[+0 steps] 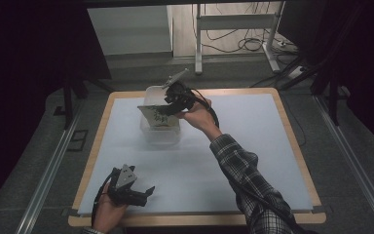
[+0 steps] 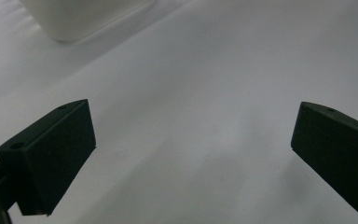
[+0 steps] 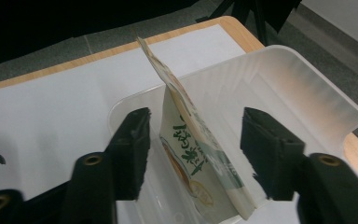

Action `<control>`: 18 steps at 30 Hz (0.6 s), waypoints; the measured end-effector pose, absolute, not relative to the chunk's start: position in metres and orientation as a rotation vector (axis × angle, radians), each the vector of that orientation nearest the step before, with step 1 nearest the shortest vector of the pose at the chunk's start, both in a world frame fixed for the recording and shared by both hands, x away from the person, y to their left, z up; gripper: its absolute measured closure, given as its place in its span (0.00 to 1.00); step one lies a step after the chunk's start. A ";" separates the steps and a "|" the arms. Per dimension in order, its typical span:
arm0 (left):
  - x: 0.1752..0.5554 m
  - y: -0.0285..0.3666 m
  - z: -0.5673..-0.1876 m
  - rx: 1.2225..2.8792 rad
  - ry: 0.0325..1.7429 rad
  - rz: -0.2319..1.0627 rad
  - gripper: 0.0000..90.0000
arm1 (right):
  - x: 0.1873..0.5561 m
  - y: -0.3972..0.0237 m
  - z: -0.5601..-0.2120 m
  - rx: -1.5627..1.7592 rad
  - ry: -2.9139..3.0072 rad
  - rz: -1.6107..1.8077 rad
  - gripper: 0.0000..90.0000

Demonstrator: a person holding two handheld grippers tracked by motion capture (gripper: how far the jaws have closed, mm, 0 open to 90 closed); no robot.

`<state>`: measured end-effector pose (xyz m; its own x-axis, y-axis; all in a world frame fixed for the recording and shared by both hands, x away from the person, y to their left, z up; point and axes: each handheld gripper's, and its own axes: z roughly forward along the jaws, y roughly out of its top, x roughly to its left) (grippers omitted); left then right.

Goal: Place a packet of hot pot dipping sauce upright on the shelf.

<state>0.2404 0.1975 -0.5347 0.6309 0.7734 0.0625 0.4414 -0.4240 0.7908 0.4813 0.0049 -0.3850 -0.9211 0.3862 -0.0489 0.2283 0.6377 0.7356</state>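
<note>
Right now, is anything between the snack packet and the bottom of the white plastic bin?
Nothing visible: the flat printed snack packet already stands inside the translucent white plastic bin, between the open right hand-held gripper jaws.

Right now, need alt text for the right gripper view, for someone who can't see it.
The right gripper has its two black jaws open on either side of a printed snack packet that stands on edge inside a translucent white plastic bin, neither pad touching it. The bin sits at the corner of a white-covered wooden table.
</note>
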 end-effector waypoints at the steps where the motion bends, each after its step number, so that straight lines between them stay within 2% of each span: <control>1: 0.240 0.197 -0.535 2.078 0.946 0.547 0.00 | 0.481 0.005 -0.385 0.504 2.652 1.151 0.42; 18: 0.240 0.198 -0.534 2.068 0.943 0.542 0.00 | 0.478 -0.009 -0.384 0.554 2.627 1.206 0.22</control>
<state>0.2403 0.1980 -0.5343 0.6334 0.7717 0.0566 0.4374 -0.4174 0.7965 0.4776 -0.0085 -0.3841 -0.9103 0.4132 -0.0230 0.2519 0.5973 0.7615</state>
